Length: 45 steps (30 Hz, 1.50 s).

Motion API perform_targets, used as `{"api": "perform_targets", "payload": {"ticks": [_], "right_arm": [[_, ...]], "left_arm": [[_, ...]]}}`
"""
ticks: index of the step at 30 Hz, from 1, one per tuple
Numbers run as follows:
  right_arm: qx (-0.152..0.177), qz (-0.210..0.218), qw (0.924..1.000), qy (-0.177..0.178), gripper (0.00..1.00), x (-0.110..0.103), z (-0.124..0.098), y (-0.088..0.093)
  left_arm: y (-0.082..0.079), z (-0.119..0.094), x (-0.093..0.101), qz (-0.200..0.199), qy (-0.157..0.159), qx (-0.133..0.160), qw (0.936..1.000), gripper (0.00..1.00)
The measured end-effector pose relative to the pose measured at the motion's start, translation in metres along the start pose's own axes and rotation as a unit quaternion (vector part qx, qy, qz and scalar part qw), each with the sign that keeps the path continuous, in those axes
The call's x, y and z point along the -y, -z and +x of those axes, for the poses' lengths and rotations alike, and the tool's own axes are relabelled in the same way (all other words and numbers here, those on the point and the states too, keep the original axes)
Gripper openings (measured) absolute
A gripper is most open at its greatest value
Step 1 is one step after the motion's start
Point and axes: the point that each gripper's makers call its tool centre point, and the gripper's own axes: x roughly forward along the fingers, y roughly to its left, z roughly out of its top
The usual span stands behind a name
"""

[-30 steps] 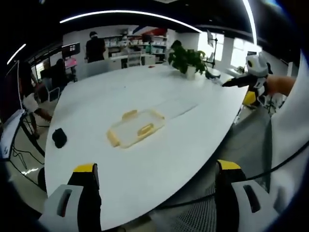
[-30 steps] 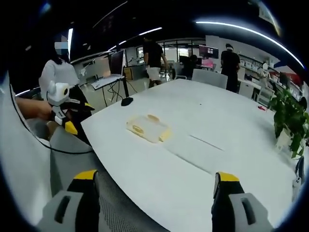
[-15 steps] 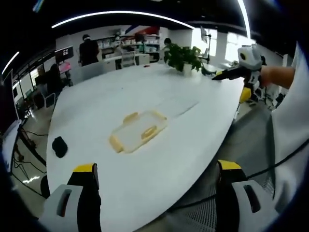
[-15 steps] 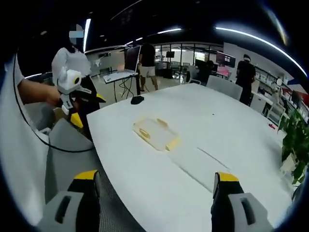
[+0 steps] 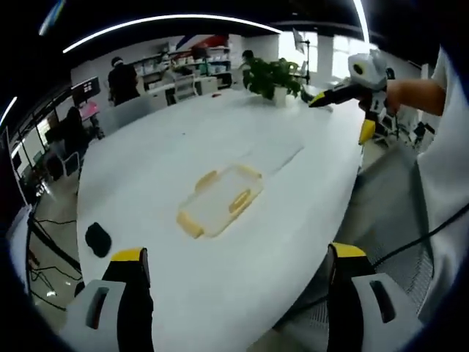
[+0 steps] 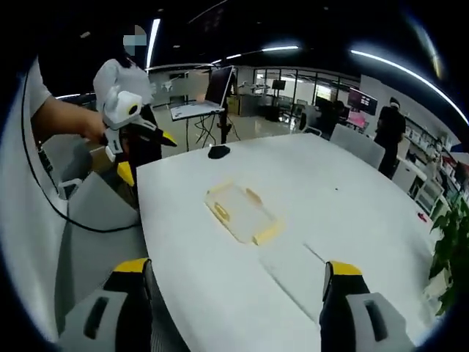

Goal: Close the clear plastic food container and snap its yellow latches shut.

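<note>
A clear plastic food container (image 5: 221,201) with yellow latches lies flat on the white table (image 5: 183,139), its lid on; the same container (image 6: 241,213) sits mid-table in the right gripper view. My left gripper (image 5: 234,290) is open, well short of the container, near the table's edge. My right gripper (image 6: 234,301) is open too, held off the table's edge. The right gripper (image 5: 344,86) appears at the far right of the left gripper view, and the left gripper (image 6: 139,136) appears at the left of the right gripper view. Neither holds anything.
A black computer mouse (image 5: 97,238) lies near the table's left edge; the mouse (image 6: 218,152) also sits at the far end. A potted plant (image 5: 275,77) stands at the back. People stand by desks (image 5: 121,77) beyond. An office chair (image 6: 95,213) is by the table.
Both cameras have shifted: the container sits slightly nearer and more central in each view, and each opposite gripper has risen in the picture. The container itself has not moved.
</note>
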Motion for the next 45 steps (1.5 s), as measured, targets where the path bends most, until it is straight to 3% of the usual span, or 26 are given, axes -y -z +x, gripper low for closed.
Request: {"api": "perform_targets", "payload": {"ticks": [19, 27, 35, 45], "right_arm": [[-0.011, -0.039, 0.9989, -0.025, 0.95, 0.019, 0.032, -0.017], [-0.015, -0.040, 0.9985, -0.034, 0.94, 0.018, 0.046, -0.013], [-0.028, -0.058, 0.9965, -0.053, 0.93, 0.019, 0.060, -0.014], [-0.047, -0.097, 0.9912, -0.077, 0.89, 0.024, 0.079, -0.014]], "left_arm": [[-0.017, 0.021, -0.019, 0.052, 0.031, -0.017, 0.9980, 0.99], [-0.022, 0.026, -0.024, 0.070, 0.049, -0.027, 0.9960, 0.98], [-0.019, 0.036, -0.030, 0.065, 0.070, -0.035, 0.9949, 0.97], [-0.018, 0.048, -0.036, 0.104, 0.086, -0.048, 0.9897, 0.92]]}}
